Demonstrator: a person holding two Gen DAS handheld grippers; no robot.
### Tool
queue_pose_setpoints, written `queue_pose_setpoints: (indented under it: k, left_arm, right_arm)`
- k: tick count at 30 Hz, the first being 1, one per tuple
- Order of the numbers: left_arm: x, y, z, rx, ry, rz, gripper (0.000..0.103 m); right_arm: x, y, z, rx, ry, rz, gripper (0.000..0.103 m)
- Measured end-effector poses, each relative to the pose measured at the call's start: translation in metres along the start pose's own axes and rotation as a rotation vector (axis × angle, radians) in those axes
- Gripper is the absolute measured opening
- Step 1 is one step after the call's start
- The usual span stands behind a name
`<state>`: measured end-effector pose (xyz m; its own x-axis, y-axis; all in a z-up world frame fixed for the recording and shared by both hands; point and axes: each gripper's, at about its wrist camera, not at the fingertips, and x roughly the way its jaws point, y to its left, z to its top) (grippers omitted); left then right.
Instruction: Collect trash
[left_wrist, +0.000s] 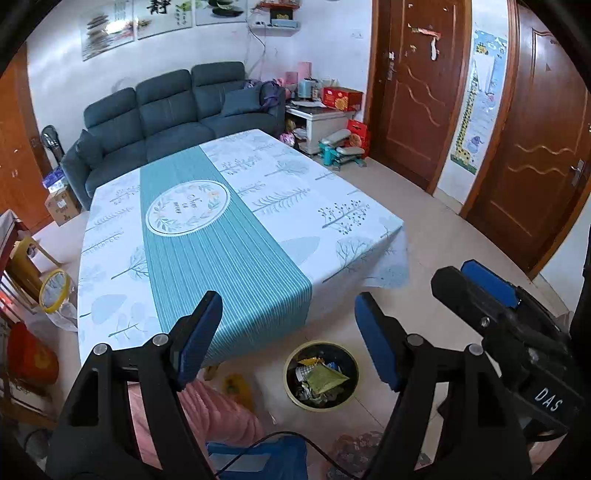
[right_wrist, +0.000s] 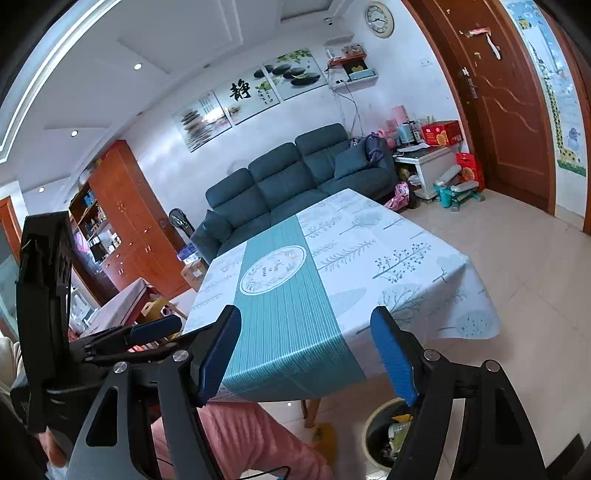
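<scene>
Teal-striped cloth on the bench (left_wrist: 229, 258) is showing no trash. Wrappers are sitting in the bin (left_wrist: 320, 374) on the floor, near right. You're holding the left hand-held gripper (left_wrist: 288, 339) and right hand-held gripper (right_wrist: 306, 354) spread, pinching nothing; collection is looking done.

- My left gripper (left_wrist: 288, 339): jaws spread wide, nothing between the blue pads, pitched steeply down.
- My right gripper (right_wrist: 306, 354): jaws also wide, empty, tilted down less steeply.
- Each shows in the other's view, side by side, apart.
- Pink-clad leg (left_wrist: 218, 410) below both.
</scene>
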<state>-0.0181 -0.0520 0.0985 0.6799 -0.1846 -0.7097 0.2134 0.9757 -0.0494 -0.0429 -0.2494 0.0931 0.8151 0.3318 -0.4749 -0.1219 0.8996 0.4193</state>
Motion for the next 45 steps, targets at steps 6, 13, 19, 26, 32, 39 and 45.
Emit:
queue_pose_setpoints:
  k: [6, 13, 19, 26, 32, 39, 45]
  left_arm:
    - [0.007, 0.001, -0.013, -0.052, 0.028, 0.029, 0.072]
    - [0.007, -0.001, -0.026, -0.077, 0.016, 0.059, 0.072]
    - [-0.008, 0.003, -0.026, -0.105, -0.053, 0.093, 0.072]
    - [-0.013, 0.014, -0.027, -0.152, -0.054, 0.133, 0.072]
    - [-0.016, 0.016, -0.030, -0.163, -0.054, 0.135, 0.072]
    - [-0.007, 0.015, -0.033, -0.179, -0.008, 0.149, 0.072]
    - [-0.005, 0.015, -0.035, -0.179, 0.001, 0.157, 0.072]
  right_arm:
    - [-0.003, 0.005, -0.003, -0.060, 0.005, -0.019, 0.074]
    - [-0.005, 0.010, 0.000, -0.091, -0.009, -0.011, 0.074]
    - [-0.008, 0.019, 0.005, -0.125, -0.022, 0.000, 0.074]
    - [-0.005, 0.020, 0.008, -0.141, -0.027, 0.004, 0.077]
    - [0.000, 0.018, 0.005, -0.151, -0.005, -0.004, 0.078]
    - [0.005, 0.013, -0.001, -0.152, 0.028, 0.000, 0.078]
    - [0.014, 0.009, -0.002, -0.159, 0.047, -0.003, 0.078]
